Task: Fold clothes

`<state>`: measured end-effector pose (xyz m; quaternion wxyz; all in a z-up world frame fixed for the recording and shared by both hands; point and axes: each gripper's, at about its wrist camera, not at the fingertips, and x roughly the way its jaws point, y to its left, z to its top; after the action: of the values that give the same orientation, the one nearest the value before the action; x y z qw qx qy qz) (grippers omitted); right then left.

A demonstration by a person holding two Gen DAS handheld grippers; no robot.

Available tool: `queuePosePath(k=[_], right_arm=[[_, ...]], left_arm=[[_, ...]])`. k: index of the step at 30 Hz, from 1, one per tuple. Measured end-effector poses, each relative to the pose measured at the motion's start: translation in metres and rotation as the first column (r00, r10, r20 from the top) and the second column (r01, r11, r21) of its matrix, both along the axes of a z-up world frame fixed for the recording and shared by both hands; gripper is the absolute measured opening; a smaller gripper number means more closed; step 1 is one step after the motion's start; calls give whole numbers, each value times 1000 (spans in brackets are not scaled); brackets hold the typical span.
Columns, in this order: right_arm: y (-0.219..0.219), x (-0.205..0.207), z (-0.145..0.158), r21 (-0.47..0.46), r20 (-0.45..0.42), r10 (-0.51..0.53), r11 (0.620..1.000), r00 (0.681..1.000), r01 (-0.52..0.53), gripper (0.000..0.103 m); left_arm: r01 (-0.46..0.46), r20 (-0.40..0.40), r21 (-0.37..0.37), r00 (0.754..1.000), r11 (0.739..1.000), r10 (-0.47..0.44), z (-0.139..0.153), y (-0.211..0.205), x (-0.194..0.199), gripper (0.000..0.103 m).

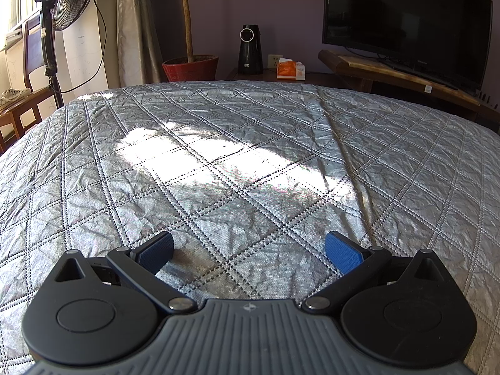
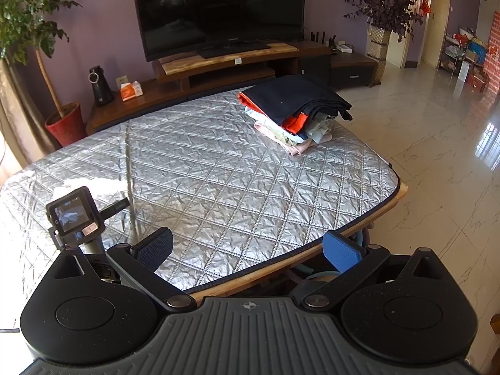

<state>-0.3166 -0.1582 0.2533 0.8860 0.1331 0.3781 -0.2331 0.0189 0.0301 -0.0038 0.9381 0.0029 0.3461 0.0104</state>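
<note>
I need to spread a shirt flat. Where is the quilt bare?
The quilted cover is bare from the near edge to the far-left corner by the red pot. Only the far-right corner is crowded, by the stack of folded clothes.

Lower garments (image 2: 297, 131) perhaps hidden underneath

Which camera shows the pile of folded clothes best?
The right wrist view: the pile of folded clothes sits unobstructed at the quilted table's far right corner. The left wrist view shows none of it, only bare quilt.
</note>
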Motion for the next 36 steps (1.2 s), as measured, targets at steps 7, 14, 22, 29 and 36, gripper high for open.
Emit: queuePosePath(k=[7,14,22,29,36], right_arm=[[-2,-1,-1,3,0,-6,1000,1000,6,103],[-3,-1,-1,6,-1,-11,1000,1000,11,103],[-4,-1,-2,8,-2,-17,1000,1000,17,103],[-4,-1,-4,11,-5,-20,1000,1000,20,103],[-5,-2,-5,14,-9,-22,1000,1000,22,103]], left_arm=[[0,0,0,1000,1000,0,0,0,0,103],[0,0,0,1000,1000,0,0,0,0,103],[0,0,0,1000,1000,0,0,0,0,103],[0,0,0,1000,1000,0,0,0,0,103],[0,0,0,1000,1000,0,0,0,0,103]])
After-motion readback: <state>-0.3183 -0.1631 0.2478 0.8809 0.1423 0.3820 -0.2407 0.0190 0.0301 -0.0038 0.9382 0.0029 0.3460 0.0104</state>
